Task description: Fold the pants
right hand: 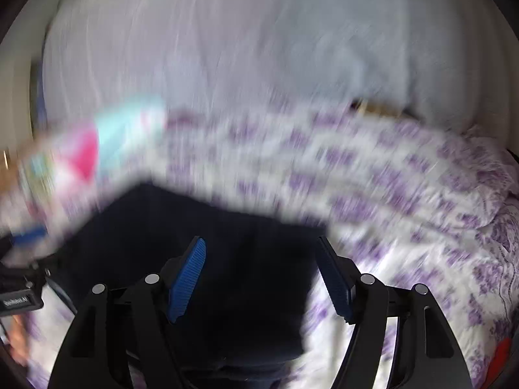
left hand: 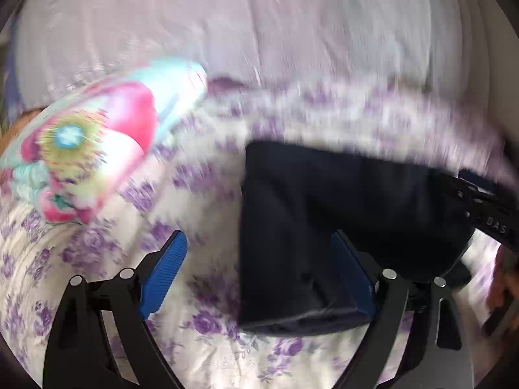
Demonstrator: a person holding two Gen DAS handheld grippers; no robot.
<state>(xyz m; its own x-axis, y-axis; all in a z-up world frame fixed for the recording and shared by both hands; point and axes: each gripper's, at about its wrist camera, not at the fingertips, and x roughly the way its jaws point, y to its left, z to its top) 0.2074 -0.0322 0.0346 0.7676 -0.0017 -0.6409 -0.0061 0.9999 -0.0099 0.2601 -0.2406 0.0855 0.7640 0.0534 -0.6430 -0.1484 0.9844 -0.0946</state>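
The dark pants [left hand: 340, 214] lie folded on the flowered bedspread [left hand: 97, 259], below a bright pillow [left hand: 87, 149]. The left tongs [left hand: 259, 275] gape at the pants' left edge; the right tongs [right hand: 262, 278] gape over them, gripping nothing.

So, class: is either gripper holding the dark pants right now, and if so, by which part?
Nothing is held. The left gripper and right gripper both stand open over the folded pants on the floral bedspread.
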